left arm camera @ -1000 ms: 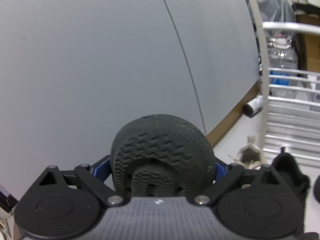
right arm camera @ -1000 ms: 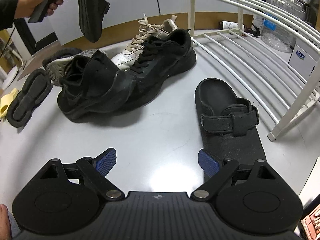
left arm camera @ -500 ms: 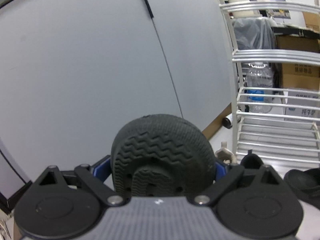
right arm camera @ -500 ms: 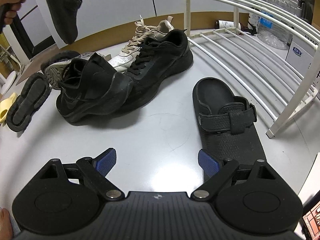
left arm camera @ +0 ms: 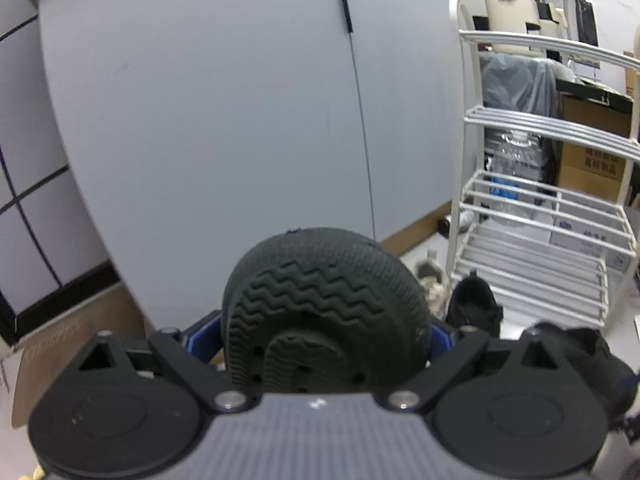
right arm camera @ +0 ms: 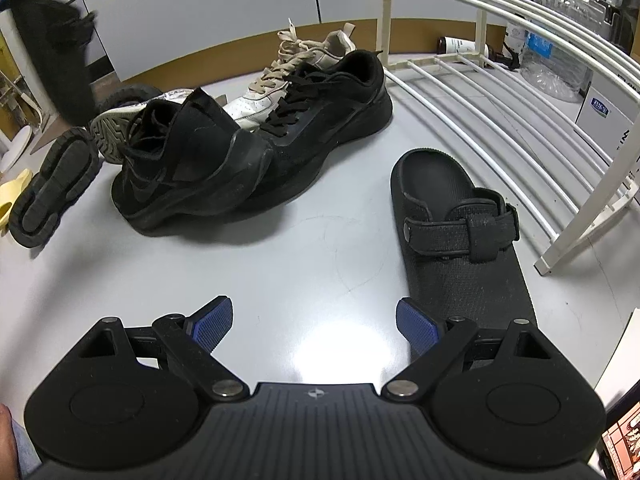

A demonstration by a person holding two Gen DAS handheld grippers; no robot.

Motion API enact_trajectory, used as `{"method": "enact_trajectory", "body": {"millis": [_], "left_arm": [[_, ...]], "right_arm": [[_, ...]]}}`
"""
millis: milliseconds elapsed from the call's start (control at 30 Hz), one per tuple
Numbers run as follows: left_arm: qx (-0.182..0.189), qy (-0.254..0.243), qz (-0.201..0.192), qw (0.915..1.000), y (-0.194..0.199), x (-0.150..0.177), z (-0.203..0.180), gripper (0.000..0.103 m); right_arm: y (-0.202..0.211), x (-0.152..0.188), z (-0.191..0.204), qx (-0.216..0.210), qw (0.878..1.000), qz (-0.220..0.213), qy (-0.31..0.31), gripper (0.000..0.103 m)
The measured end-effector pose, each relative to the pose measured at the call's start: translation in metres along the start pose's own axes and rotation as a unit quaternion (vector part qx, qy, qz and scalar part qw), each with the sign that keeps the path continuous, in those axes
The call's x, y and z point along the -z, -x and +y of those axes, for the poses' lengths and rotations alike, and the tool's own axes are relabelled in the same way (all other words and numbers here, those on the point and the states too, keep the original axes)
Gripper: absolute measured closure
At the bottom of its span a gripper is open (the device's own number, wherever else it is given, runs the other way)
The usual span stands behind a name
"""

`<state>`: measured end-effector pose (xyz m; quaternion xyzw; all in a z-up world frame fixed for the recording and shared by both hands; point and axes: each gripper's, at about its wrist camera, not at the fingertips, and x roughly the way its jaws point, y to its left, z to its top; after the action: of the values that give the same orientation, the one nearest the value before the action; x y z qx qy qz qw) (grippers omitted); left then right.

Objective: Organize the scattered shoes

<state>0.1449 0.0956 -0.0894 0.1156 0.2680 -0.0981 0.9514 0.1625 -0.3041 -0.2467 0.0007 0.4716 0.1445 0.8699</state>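
Note:
My left gripper [left arm camera: 320,332] is shut on a black clog [left arm camera: 324,304], held in the air with its zigzag sole towards the camera; the same clog shows blurred at the far left of the right wrist view [right arm camera: 60,60]. My right gripper [right arm camera: 314,322] hangs open just above the grey floor. The matching black clog [right arm camera: 456,224] lies just ahead of its right finger. Two black sneakers [right arm camera: 256,148] lie overlapping in the middle, with a white sneaker [right arm camera: 288,80] behind them. A white wire shoe rack [right arm camera: 500,72] stands at the right.
An upturned black shoe [right arm camera: 52,188] and a yellow slipper [right arm camera: 8,200] lie at the far left. Behind the rack are a water bottle [right arm camera: 556,64], a small dark bottle [right arm camera: 460,46] and cardboard boxes [left arm camera: 592,156]. A grey partition wall [left arm camera: 220,120] closes the back.
My left gripper has swung right with the clog, so the whole tiered rack comes into its view. The right gripper has hardly moved and stays open.

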Motion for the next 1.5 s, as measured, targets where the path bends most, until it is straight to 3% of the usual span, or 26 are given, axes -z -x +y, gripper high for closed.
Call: {"method": "enact_trajectory", "body": {"millis": [167,267,367,467,600,800,1233,1300,1367,1433,1500], "left_arm": [[0.033,0.011,0.018,0.9993,0.012,0.012,-0.014,0.006],[0.069,-0.004,0.026,0.9973,0.008,0.019,-0.041,0.006],[0.105,0.018,0.035,0.9936,0.003,0.032,-0.057,0.006],[0.146,0.046,0.043,0.9873,-0.003,0.048,-0.074,0.006],[0.192,0.047,0.040,0.9794,-0.009,0.055,-0.098,0.006],[0.268,0.076,0.029,0.9599,-0.014,0.082,-0.119,0.006],[0.319,0.079,-0.034,0.9439,-0.026,0.085,-0.137,0.006],[0.316,0.054,-0.022,0.9468,-0.035,0.091,-0.146,0.005],[0.304,0.023,0.020,0.9521,-0.049,0.102,-0.155,0.004],[0.303,0.024,0.023,0.9523,-0.047,0.107,-0.153,0.004],[0.297,0.013,0.050,0.9536,-0.043,0.107,-0.146,0.005]], "right_arm": [[-0.003,0.000,0.008,-0.004,1.000,0.003,0.008,0.011],[-0.003,0.002,0.009,-0.003,1.000,0.005,0.010,0.011],[-0.003,0.004,0.010,-0.002,1.000,0.008,0.012,0.011],[-0.003,0.005,0.011,0.000,1.000,0.010,0.014,0.011],[-0.005,0.006,0.013,0.001,1.000,0.015,0.017,0.011],[-0.006,0.007,0.013,0.003,1.000,0.020,0.019,0.011],[-0.008,0.017,0.012,0.003,0.999,0.029,0.022,0.011],[-0.008,0.017,0.012,0.003,0.999,0.030,0.023,0.011],[-0.007,0.018,0.012,0.003,0.999,0.030,0.023,0.011],[-0.007,0.019,0.011,0.003,0.999,0.031,0.023,0.011],[-0.007,0.020,0.011,0.003,0.999,0.031,0.024,0.011]]}}
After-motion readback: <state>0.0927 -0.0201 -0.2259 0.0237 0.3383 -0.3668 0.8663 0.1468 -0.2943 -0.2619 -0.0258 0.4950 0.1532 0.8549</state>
